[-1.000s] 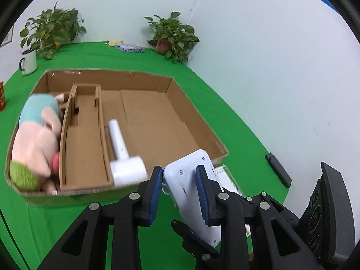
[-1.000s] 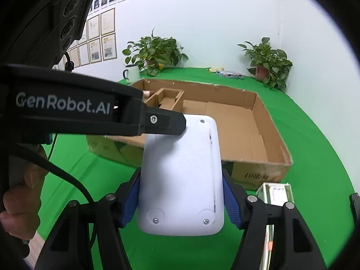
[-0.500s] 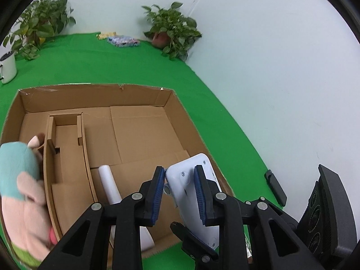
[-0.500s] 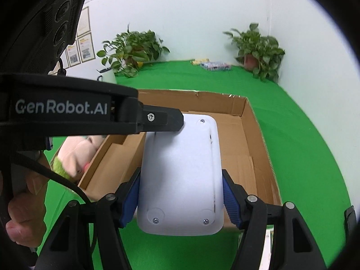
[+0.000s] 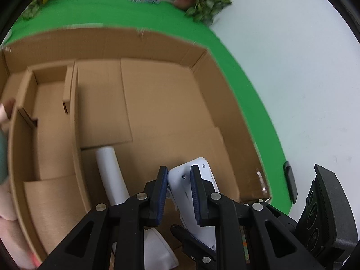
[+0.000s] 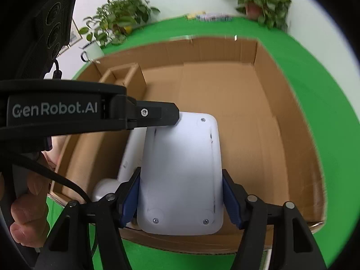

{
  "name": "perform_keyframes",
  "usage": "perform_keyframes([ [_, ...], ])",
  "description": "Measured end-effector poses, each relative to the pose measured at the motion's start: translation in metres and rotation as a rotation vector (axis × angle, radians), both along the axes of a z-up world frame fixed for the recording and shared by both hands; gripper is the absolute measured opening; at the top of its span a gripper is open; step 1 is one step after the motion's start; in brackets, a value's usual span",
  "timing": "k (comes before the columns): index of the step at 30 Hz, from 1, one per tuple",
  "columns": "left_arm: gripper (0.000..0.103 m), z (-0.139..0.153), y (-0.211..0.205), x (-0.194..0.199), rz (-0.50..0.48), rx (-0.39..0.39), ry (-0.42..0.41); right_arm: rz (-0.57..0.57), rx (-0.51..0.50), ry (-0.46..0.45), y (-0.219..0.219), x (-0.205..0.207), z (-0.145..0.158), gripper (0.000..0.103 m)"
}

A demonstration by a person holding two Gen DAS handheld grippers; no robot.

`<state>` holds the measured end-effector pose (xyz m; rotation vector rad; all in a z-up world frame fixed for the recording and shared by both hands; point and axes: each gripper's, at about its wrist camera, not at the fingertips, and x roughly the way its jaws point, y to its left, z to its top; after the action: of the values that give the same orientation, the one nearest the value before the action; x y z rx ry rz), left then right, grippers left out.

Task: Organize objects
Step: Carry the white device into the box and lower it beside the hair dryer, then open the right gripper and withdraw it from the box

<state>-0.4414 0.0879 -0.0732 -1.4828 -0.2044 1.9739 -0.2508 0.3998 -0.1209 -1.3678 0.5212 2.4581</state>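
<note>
White device [image 6: 180, 175] held by both claws over the cardboard box [image 5: 202, 72].

Right claw [image 6: 181, 199] pinches its wide sides at the near end; left claw [image 5: 178, 193] grips its thin edge near the far end, jaws closing w/ device between them. White hair dryer [image 5: 111, 173] lies in box just left of it, by the cardboard divider [image 5: 74, 121]. Box sits on green table [image 6: 315, 85]; plush toy [image 5: 6, 202] at far-left compartment.

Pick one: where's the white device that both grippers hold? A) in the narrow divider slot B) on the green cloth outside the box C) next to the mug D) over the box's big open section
D: the white device, gripped on both sides by the right gripper and at its far end by the left gripper, hangs over the box's wide undivided section.
</note>
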Motion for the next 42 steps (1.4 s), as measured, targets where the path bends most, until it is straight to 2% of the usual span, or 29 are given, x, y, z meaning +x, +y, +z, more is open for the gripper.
perform_keyframes([
  [5,0.017,-0.019,0.001,0.000,-0.002,-0.020,-0.046,-0.001,-0.050,-0.061,0.004,-0.005,-0.013,0.065],
  [9,0.019,-0.019,-0.001,0.002,-0.001,-0.032,-0.043,0.017,-0.064,-0.083,0.003,-0.007,-0.013,0.066],
  [14,0.022,0.001,-0.007,0.008,-0.010,-0.038,0.026,0.032,-0.113,-0.065,0.010,-0.007,-0.007,0.067],
  [17,0.028,0.017,-0.021,0.020,0.008,-0.047,0.097,0.027,-0.131,-0.058,0.017,-0.007,-0.007,0.067],
  [20,0.029,0.027,-0.045,0.033,0.049,-0.082,0.162,0.019,-0.161,-0.086,0.022,-0.007,-0.012,0.050],
  [24,0.029,0.028,-0.077,0.048,0.113,-0.122,0.201,0.033,-0.169,-0.119,0.018,-0.009,-0.012,0.046],
  [26,0.029,0.023,-0.092,0.053,0.138,-0.127,0.191,0.029,-0.161,-0.131,0.017,-0.012,-0.011,0.046],
  [29,0.029,0.018,-0.111,0.062,0.163,-0.102,0.164,-0.008,-0.077,-0.090,0.016,-0.008,0.005,0.048],
  [32,0.029,0.010,-0.120,0.069,0.181,-0.078,0.127,0.023,-0.068,-0.016,0.010,-0.013,0.023,0.064],
  [33,0.029,0.007,-0.121,0.070,0.185,-0.076,0.119,0.041,-0.064,-0.004,0.007,-0.018,0.026,0.065],
  [37,0.029,0.000,-0.130,0.076,0.223,-0.037,0.102,0.103,-0.006,-0.012,-0.002,-0.051,0.022,0.065],
  [40,0.029,-0.001,-0.130,0.078,0.236,-0.032,0.103,0.121,-0.070,-0.055,0.005,-0.071,0.005,0.063],
  [42,0.029,-0.001,-0.130,0.080,0.242,-0.032,0.104,0.140,-0.107,-0.075,0.007,-0.080,-0.003,0.058],
])
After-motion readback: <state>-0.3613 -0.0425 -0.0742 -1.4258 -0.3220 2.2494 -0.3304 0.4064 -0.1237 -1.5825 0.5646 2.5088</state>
